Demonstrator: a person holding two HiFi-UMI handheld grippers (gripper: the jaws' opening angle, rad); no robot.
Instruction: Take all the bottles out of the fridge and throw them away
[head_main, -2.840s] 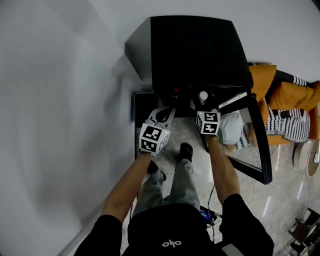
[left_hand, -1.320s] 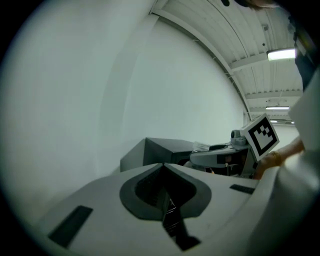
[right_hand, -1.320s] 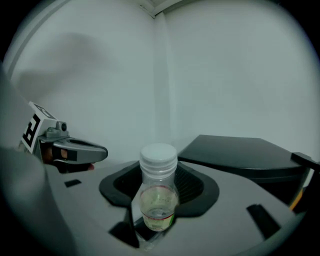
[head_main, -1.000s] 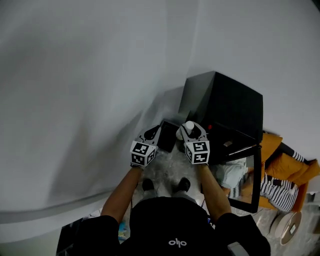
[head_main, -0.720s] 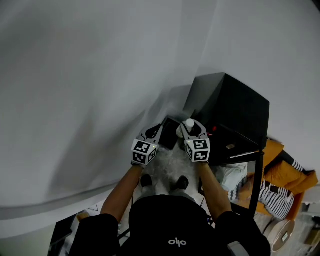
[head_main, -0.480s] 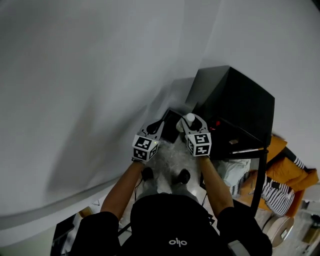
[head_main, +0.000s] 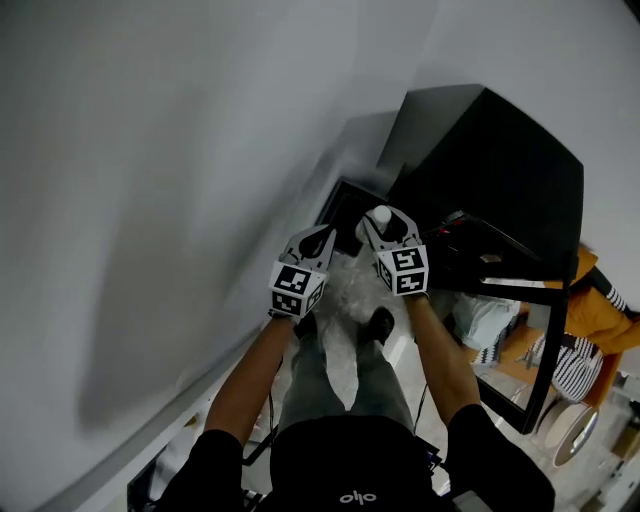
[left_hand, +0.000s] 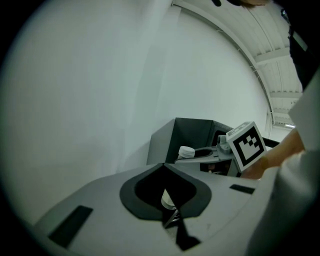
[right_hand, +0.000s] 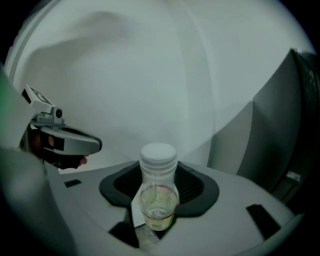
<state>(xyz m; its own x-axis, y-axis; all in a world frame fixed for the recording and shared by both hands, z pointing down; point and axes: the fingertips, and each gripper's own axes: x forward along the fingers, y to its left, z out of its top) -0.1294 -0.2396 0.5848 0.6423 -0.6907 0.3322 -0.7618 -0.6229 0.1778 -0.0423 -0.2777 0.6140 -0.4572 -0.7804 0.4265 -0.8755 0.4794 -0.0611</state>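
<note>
Your right hand-held gripper (right_hand: 159, 172) is clamped on a clear bottle (right_hand: 158, 200). The notched pads hold its body, and the white cap and neck stand clear above the jaws. That grip looks sound to me: the pads sit round the body rather than the cap, so the bottle stands upright and should not twist out while you carry it.

The jaw tips of your left hand-held gripper (left_hand: 165, 167) are together. A pale patch (left_hand: 168, 200) shows in the hollow behind the tips. I cannot tell whether it is something held or only the floor showing through. From your head no bottle shows in that gripper, so I judge it empty.

The two grippers hang side by side, near each other but not touching, both tipped a little downward over the pale floor (head_main: 345, 300). Just ahead of them a dark open box sits on the floor between the wall (head_main: 150, 200) and the fridge (head_main: 500, 170). I take that box (head_main: 345, 205) for the bin, which would explain the downward tilt: the bottle is aimed at its mouth but is not yet over it.

The fridge door (head_main: 535, 340) stands open at your right, probably left that way so you can go back for any more bottles. I cannot see the shelves from here, so I can't say how many are left.
</note>
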